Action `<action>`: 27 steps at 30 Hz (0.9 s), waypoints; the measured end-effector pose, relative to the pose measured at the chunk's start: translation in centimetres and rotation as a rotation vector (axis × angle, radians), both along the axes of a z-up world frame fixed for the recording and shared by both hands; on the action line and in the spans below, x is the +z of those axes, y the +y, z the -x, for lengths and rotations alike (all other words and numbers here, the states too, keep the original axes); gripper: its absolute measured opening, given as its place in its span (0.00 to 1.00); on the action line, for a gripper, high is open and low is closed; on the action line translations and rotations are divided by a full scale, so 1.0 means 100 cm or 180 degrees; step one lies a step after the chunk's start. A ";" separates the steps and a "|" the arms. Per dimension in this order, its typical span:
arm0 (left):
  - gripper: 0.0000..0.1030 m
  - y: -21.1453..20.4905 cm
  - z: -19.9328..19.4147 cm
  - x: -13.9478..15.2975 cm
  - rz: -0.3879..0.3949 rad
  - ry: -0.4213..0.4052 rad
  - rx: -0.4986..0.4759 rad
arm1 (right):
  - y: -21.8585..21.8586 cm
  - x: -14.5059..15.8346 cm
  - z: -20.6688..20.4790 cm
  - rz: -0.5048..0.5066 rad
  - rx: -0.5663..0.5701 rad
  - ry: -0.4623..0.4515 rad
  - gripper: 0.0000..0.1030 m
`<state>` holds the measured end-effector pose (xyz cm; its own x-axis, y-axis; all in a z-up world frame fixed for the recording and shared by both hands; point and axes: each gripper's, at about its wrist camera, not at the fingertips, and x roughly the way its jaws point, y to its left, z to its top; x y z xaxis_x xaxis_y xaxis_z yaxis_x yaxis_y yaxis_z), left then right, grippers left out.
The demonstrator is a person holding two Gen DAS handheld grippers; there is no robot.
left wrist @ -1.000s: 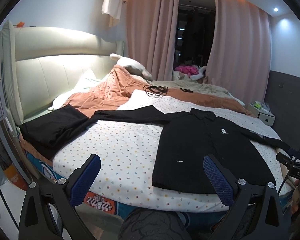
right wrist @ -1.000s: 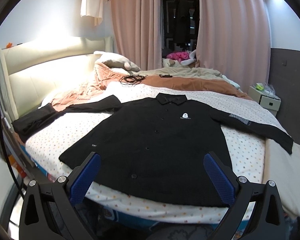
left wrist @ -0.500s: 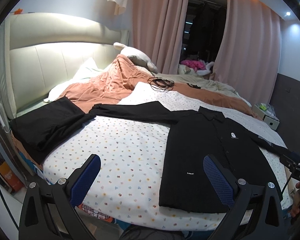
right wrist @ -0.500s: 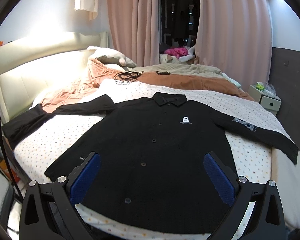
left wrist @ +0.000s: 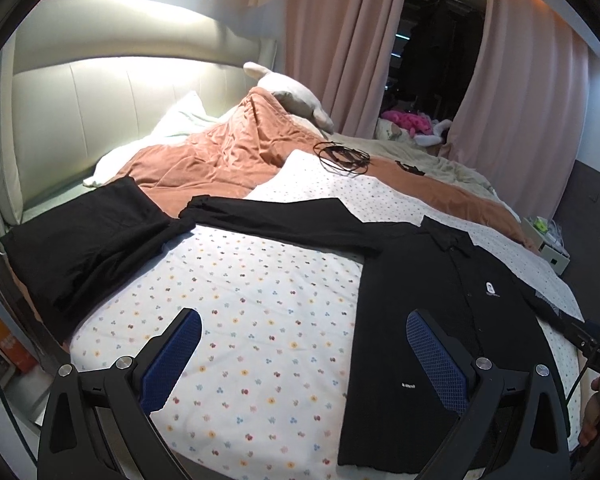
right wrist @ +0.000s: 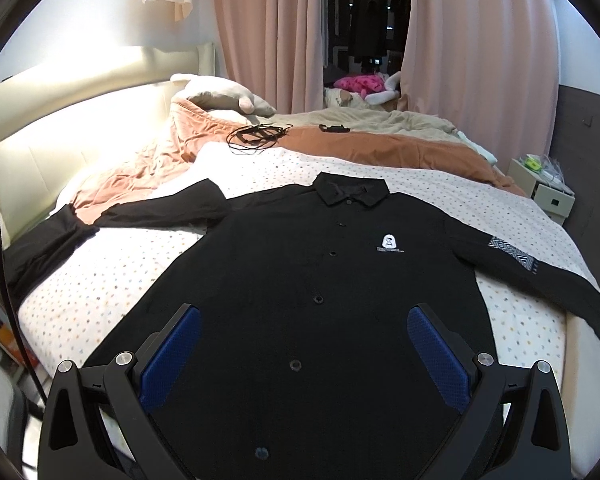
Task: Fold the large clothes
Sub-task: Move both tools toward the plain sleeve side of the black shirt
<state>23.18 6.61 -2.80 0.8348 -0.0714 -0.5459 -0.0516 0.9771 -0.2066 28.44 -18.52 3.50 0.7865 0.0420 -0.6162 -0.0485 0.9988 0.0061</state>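
Note:
A black long-sleeved button shirt [right wrist: 324,280] lies flat and face up on the dotted white sheet [right wrist: 112,276], collar toward the far side, both sleeves spread out. In the left wrist view the same shirt [left wrist: 432,312] fills the right half, its left sleeve [left wrist: 276,220] reaching toward a folded black garment [left wrist: 84,240]. My left gripper [left wrist: 304,360] is open above the bare sheet [left wrist: 260,320], left of the shirt's side hem. My right gripper [right wrist: 304,360] is open above the shirt's lower front. Neither holds anything.
An orange blanket [left wrist: 228,156] and pillows [left wrist: 296,96] are bunched toward the cream headboard [left wrist: 112,92]. A coil of black cable [right wrist: 256,134] lies past the collar. A white bedside box [right wrist: 548,192] stands at the right, and pink curtains [right wrist: 280,32] hang behind.
Both grippers have moved forward and lower over the bed, so the shirt and sheet appear larger. Both stay open. The shirt has not moved.

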 end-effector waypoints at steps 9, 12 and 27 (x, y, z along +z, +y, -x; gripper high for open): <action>0.96 0.026 -0.065 -0.012 0.0159 0.0241 0.0092 | 0.010 -0.008 -0.058 -0.0003 0.0050 0.0123 1.00; 0.94 0.033 -0.089 -0.018 0.0228 0.0332 0.0131 | 0.016 -0.012 -0.079 0.0001 0.0090 0.0143 1.00; 0.76 0.080 -0.210 -0.063 0.0576 0.0783 0.0421 | 0.051 -0.036 -0.188 -0.0031 0.0246 0.0236 0.95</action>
<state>44.23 14.57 -9.14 0.6882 -0.0854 -0.7205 -0.2454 0.9072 -0.3418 47.21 -13.39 -0.12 0.7329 0.1070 -0.6718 -0.1246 0.9920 0.0222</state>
